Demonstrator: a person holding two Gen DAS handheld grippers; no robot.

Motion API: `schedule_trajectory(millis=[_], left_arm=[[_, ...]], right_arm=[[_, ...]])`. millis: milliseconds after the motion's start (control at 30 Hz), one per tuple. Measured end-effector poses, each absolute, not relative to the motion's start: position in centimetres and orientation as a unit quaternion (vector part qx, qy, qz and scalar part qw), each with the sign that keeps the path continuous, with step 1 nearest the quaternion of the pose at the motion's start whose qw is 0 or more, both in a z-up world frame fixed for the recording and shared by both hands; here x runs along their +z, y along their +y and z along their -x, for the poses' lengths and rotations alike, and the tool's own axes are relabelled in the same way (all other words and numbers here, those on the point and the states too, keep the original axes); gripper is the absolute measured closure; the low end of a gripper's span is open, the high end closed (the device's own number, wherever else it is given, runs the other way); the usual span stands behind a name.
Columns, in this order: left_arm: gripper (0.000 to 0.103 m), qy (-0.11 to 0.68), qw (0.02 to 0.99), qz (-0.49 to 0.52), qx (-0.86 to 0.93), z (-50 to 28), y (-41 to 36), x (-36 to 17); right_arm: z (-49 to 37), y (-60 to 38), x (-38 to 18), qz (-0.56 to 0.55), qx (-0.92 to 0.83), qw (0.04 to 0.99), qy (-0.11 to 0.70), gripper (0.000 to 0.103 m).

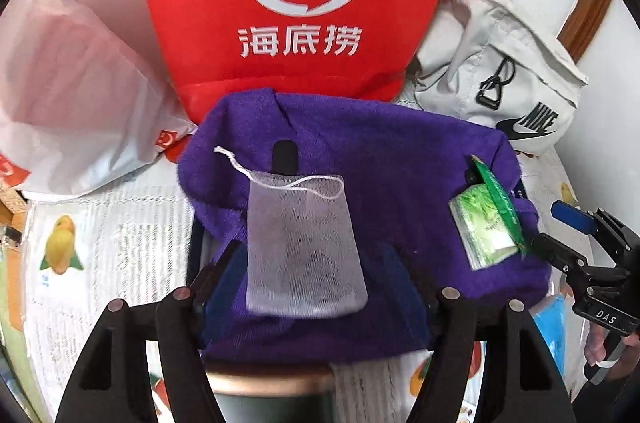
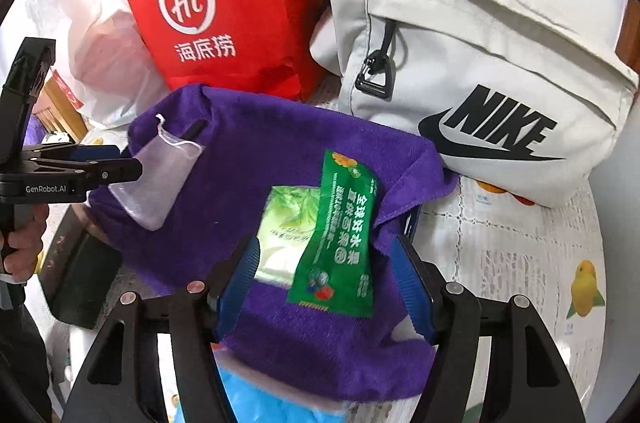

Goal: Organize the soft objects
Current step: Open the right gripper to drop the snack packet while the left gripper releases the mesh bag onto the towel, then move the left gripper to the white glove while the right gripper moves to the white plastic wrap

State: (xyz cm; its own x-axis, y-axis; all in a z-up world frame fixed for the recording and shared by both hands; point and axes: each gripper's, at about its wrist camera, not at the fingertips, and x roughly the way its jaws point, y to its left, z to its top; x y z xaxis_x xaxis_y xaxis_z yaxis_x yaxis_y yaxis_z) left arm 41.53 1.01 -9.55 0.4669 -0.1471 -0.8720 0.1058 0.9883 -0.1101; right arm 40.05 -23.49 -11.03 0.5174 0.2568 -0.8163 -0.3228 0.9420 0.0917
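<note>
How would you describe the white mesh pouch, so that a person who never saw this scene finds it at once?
Find the purple towel in front of the red bag. The mesh pouch lies on its left part, between the left gripper's fingers. Unlike the green packets nearby, it is see-through white netting with a drawstring.

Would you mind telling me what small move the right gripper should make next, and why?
Probably close the right gripper on the green sachet. Its blue fingers are spread on either side of the sachet and the pale green packet beneath it. Both lie loose on the purple towel, so lifting them off would free it.
</note>
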Motion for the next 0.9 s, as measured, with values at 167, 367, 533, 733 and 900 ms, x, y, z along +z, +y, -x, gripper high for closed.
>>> schedule_trajectory(millis=[167,367,533,733,900], left_arm=[[0.033,0.496,0.865,0.012,-0.074,-38.7,1.4,-7.3],[0.032,0.478,0.875,0.007,-0.071,-34.1,1.5,-5.2],[0.031,0.458,0.886,0.007,-0.078,-29.4,1.9,-4.1],[0.031,0.436,0.894,0.005,-0.098,-23.6,2.4,-4.1],[0.031,0.454,0.886,0.014,-0.093,-19.6,3.1,-5.6]], right_arm=[[-36.9,-23.1,-9.4,0.027,0.166,0.877,0.450,0.036],[-32.2,-23.0,-7.5,0.021,0.166,0.884,0.437,0.036],[-27.6,-22.9,-6.2,0.021,0.168,0.890,0.424,0.036],[-22.0,-22.9,-6.1,0.009,0.173,0.892,0.418,0.035],[-17.3,-22.7,-7.0,-0.001,0.178,0.889,0.421,0.035]])
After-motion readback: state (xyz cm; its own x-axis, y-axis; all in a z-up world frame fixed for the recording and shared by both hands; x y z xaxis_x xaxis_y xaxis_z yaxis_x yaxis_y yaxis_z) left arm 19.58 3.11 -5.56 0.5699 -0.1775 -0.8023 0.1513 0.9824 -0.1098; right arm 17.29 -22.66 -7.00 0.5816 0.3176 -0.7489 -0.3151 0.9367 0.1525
